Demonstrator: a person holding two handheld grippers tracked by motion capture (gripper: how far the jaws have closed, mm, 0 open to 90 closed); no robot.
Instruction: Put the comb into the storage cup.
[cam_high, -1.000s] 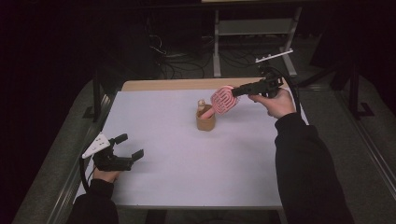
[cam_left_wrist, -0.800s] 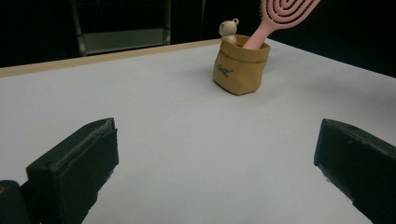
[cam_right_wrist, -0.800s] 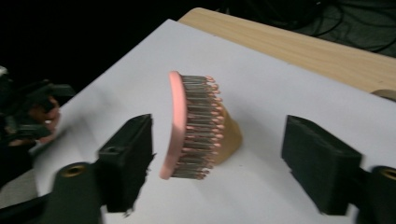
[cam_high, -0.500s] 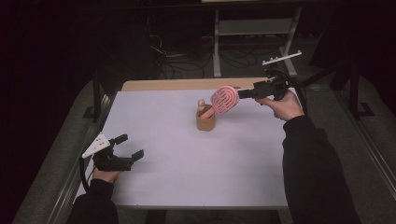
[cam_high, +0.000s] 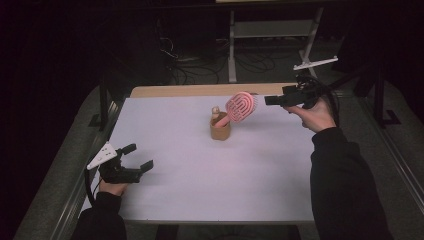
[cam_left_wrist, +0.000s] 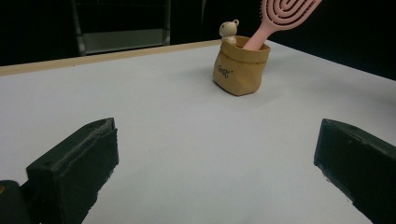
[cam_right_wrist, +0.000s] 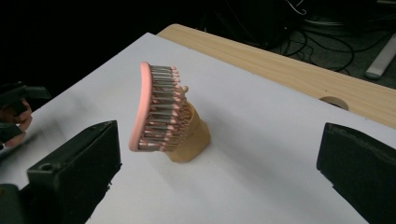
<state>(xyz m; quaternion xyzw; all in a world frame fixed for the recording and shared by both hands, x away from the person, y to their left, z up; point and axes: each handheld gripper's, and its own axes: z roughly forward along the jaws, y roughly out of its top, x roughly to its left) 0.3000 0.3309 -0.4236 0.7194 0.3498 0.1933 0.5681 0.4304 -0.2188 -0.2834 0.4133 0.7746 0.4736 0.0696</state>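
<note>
Pink plastic hairbrush (cam_high: 241, 106) with an oval head and looped cut-out back stands handle-down in a small tan paper-like pouch (cam_high: 220, 131), rolled rim, soft crumpled walls, dark lettering on the side in the left gripper view. Brush head leans toward 2 o'clock of the pouch, well above its rim. In the right gripper view the bristles (cam_right_wrist: 161, 109) read as stiff grey pins with pink ball tips, set in a curved pink pad. Small cream figurine (cam_high: 215, 110) with a rounded head sticks out of the pouch at its 11 o'clock side, touching the rim.

Pouch sits near the centre of the white matte worktop (cam_high: 210, 180), slightly toward 12 o'clock. Bare wood edge strip (cam_high: 200, 90) runs along the far side at 12.

Right gripper (cam_high: 280, 100), black, held in the air at 3 o'clock of the brush head, near it but not touching. Jaws wide apart, nothing between them; the brush and pouch show in the gap in its own view. Grey 3-cornered plate (cam_high: 315, 63) on top, black cable looping by the hand.

Left gripper (cam_high: 137, 159), black, low over the worktop at 8 o'clock of the pouch, well apart from it. Jaws wide apart, empty, aimed toward the pouch. Nothing lies between either gripper and the pouch.

Behind the worktop at 12 to 1 o'clock: dark floor, cable tangle (cam_high: 182, 55), pale metal frame legs (cam_high: 272, 30).
</note>
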